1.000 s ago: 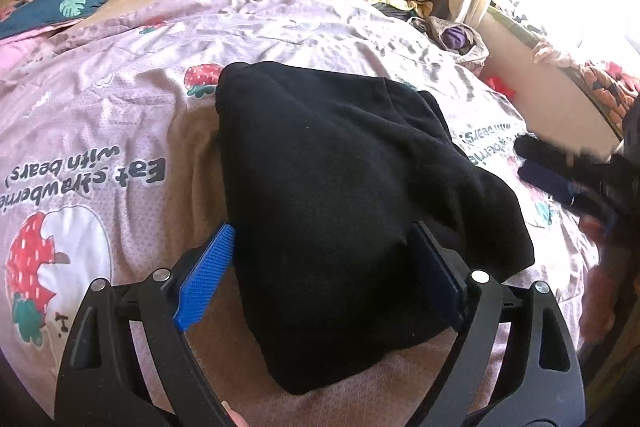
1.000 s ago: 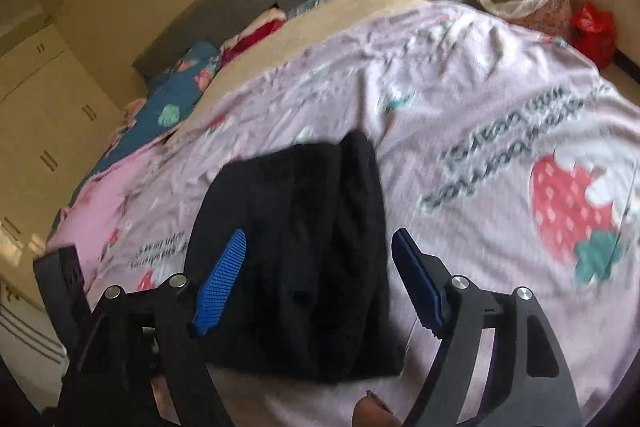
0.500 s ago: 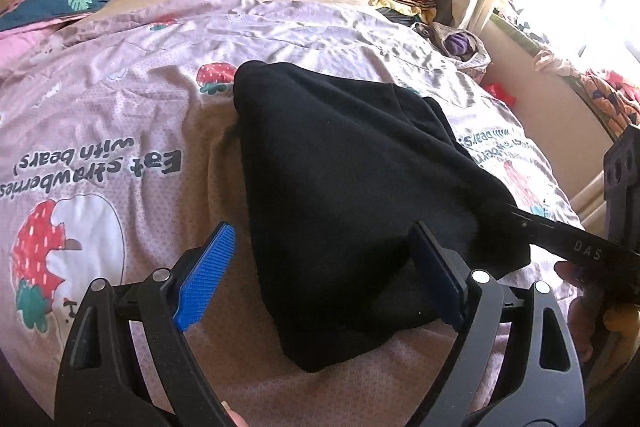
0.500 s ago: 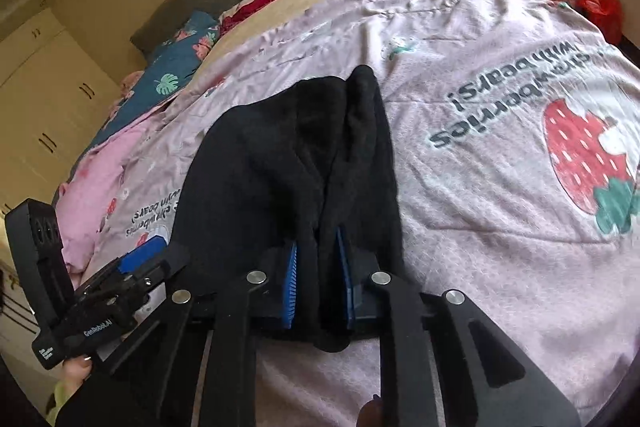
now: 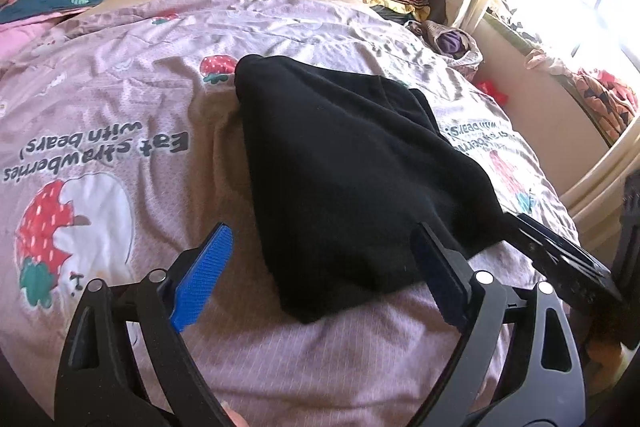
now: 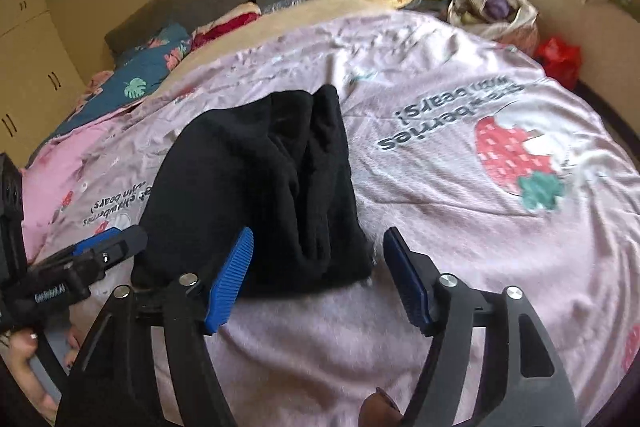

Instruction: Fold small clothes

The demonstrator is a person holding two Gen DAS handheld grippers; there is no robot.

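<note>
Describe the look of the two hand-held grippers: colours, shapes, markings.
Both are black plastic frames with triangular cut-outs and silver pivot screws. The left hand-held gripper and the right hand-held gripper each carry two flat fingers faced with ribbed blue pads. Small white lettering, too blurred to read, marks the left one's side. No cables or sleeves show.
</note>
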